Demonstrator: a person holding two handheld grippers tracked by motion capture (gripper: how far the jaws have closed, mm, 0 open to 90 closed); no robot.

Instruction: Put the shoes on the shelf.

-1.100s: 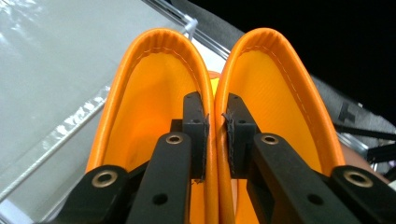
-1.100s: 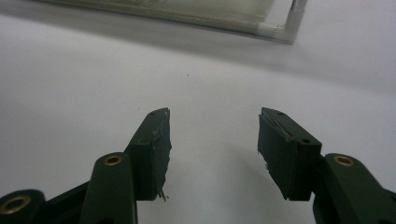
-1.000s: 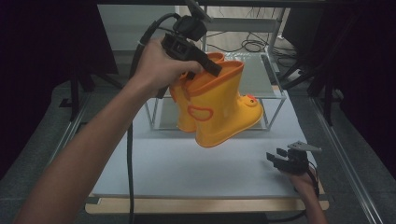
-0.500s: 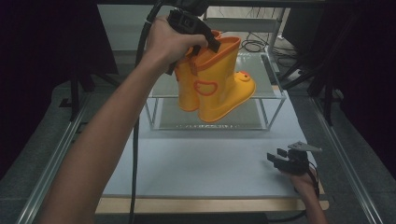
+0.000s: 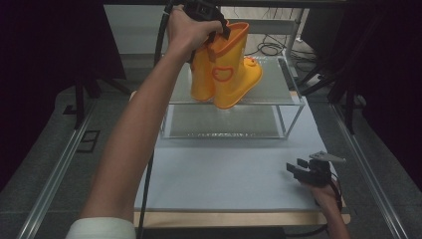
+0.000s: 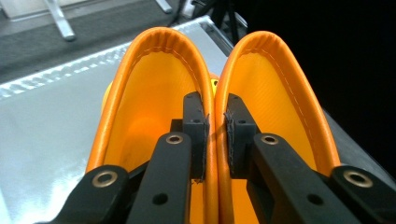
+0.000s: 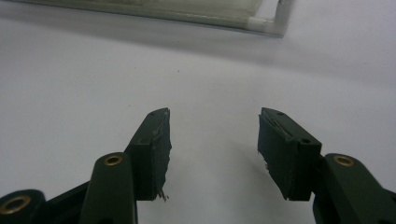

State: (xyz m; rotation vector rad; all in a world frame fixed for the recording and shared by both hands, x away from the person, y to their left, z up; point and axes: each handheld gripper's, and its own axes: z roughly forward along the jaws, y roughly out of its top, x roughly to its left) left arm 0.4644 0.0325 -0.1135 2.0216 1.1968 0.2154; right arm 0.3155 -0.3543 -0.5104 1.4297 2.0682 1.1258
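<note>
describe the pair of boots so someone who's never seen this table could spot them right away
At the far end of the pale table stands a two-level metal rack. Just above its top shelf hang the yellow rubber boots, pinched together at their inner cuffs by the left gripper. They are the one bright thing there, with orange rims and a small duck face on the toe.

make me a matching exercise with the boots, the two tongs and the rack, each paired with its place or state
Things:
1. boots
2. left tongs
3. right tongs
4. rack

Places or states:
A. open, over the bare mat
B. stands at the far end of the mat, two shelves
C. orange, held above the top shelf
D. shut on two boot cuffs, one jaw inside each

Pairs: 1-C, 2-D, 3-A, 4-B
</note>
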